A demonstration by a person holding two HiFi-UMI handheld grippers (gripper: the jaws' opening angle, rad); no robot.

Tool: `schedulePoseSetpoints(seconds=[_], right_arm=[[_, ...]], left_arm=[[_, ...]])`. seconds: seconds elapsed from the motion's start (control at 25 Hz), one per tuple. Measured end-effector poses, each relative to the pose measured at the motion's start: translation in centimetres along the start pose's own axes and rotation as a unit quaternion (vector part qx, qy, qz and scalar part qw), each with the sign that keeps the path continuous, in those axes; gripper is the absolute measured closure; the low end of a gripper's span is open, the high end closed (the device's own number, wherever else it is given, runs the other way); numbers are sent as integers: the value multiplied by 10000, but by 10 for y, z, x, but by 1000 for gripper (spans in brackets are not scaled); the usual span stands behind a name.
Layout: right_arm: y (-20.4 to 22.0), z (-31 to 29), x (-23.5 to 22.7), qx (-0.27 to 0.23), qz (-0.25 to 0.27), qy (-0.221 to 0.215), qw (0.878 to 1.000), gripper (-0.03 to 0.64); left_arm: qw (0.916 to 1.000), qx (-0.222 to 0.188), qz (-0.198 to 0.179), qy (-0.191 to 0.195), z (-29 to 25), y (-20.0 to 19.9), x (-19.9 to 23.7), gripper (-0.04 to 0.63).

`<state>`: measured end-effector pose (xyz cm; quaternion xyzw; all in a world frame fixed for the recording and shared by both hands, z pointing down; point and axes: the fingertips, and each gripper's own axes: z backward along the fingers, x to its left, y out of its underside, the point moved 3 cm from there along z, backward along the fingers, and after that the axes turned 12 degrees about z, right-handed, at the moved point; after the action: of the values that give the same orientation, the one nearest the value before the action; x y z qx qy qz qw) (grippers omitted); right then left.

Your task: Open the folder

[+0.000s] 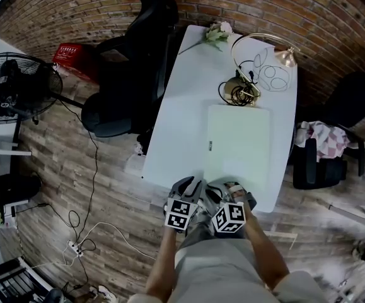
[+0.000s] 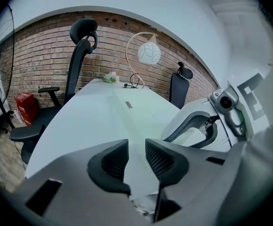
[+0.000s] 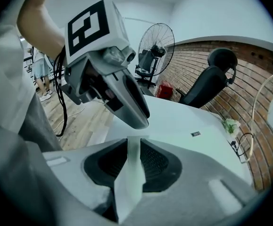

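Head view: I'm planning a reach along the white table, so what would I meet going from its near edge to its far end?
The left hand-held gripper beside the right hand-held gripper, pale green folder, lamp base, flower sprig.

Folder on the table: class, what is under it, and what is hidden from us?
The folder rests on the white table, which shows beside it. The tabletop beneath it and anything inside the folder are covered.

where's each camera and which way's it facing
Head view: on the person's head, steeply down at table and folder; forearms, left gripper, right gripper show.
Left gripper view: on that gripper, facing the lamp; right gripper shows.
Right gripper view: on that gripper, facing the fan; left gripper, an arm show.
All share the table.
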<state>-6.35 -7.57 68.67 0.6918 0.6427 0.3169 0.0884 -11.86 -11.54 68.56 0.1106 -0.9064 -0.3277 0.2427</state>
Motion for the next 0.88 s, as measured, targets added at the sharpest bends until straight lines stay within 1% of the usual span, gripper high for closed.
schedulePoseSetpoints(seconds=[0.12, 0.16, 0.2, 0.36, 0.48, 0.56, 0.64, 0.68, 0.76, 0.88], right_arm=[[-2, 2, 1, -120, -120, -161, 9997, 556], [-3, 4, 2, -170, -199, -236, 9994, 574], [-2, 4, 4, -193, -271, -312, 9990, 613], [1, 9, 14, -272, -523, -439, 9973, 615], [-2, 19, 10, -369, -585, -281, 9972, 615], [-1, 24, 4, -301, -430, -32, 9986, 614], [1, 26, 1, -170, -189, 201, 9995, 614], [2, 26, 0, -99, -71, 274, 9995, 593], [6, 25, -2, 38, 126, 347, 9993, 579], [12, 19, -3, 261, 464, 299, 9981, 494]], left_arm=[[10000, 11, -36, 46, -1, -1, -3, 485], [10000, 24, -49, 59, -2, -1, -3, 485], [9999, 40, -66, 70, -2, -1, -4, 485], [9999, 76, -88, 76, -4, 1, -4, 485], [10000, 61, -39, 25, -4, 0, 1, 485], [9999, 115, -23, 22, -6, 1, 4, 484], [9998, 171, -22, 46, -8, 1, 5, 468], [9998, 181, -18, 54, -8, 1, 6, 465], [9998, 187, 1, 67, -10, -1, 6, 458], [9996, 278, -35, 53, -13, -2, 7, 451]])
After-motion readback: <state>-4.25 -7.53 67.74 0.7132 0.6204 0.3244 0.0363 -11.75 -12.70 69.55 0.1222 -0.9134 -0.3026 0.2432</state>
